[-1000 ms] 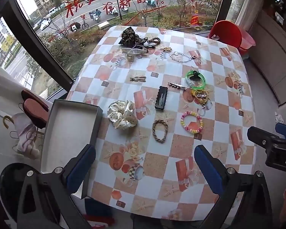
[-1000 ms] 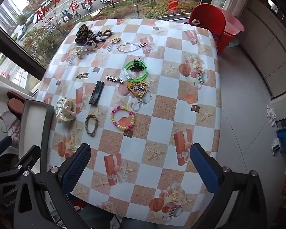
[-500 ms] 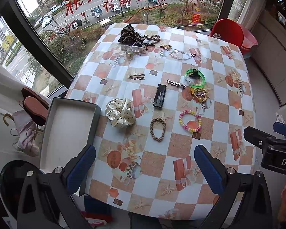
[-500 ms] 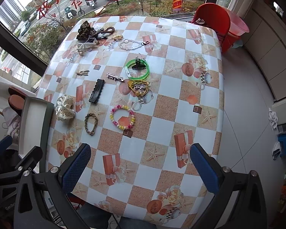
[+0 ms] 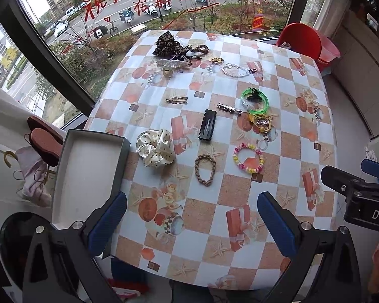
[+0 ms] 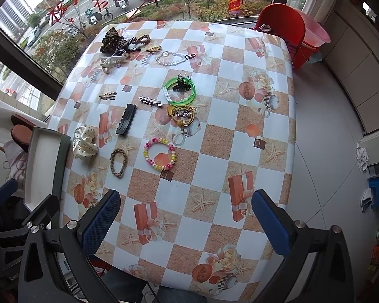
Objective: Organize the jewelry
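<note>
Because both grippers, left [image 5: 192,217] and right [image 6: 185,214], hover with fingers apart and empty, the box [image 5: 86,174] overhanging the desk [image 5: 303,116] edge could tip if nudged.

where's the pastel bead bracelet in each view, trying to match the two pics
Left wrist view: pastel bead bracelet lies right of centre, just right of the brown braided hair tie.
Right wrist view: left of centre, again right of that tie.
Shared landmark: the black rectangular hair clip.
</note>
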A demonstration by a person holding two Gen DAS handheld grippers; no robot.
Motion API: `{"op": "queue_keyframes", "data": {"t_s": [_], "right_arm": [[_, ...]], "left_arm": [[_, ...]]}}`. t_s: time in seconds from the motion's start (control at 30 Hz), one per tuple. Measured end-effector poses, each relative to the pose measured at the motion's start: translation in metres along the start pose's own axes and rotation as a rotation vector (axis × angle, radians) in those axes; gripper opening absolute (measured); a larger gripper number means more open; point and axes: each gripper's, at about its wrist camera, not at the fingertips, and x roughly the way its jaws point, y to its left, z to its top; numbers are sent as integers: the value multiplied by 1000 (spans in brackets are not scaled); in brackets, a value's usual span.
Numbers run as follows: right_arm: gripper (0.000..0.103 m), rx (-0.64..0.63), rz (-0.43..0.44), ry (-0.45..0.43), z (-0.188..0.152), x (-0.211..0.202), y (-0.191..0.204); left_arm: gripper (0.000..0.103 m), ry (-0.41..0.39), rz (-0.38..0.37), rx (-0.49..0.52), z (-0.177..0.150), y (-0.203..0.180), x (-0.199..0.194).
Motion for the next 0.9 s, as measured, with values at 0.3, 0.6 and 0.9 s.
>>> {"op": "queue_keyframes", "data": {"t_s": [0.3,0.6,0.9], "right_arm": [[103,0,-1,0,0,0,1],[103,1,-2,-1,1,0,1],[103,-2,-3,0,1,0,2]], "left_arm": [[103,2,0,-4,-2,0,1],[103,3,1,-5,-2,-1,1],[103,7,1,-12,-5,-1,5]]}}
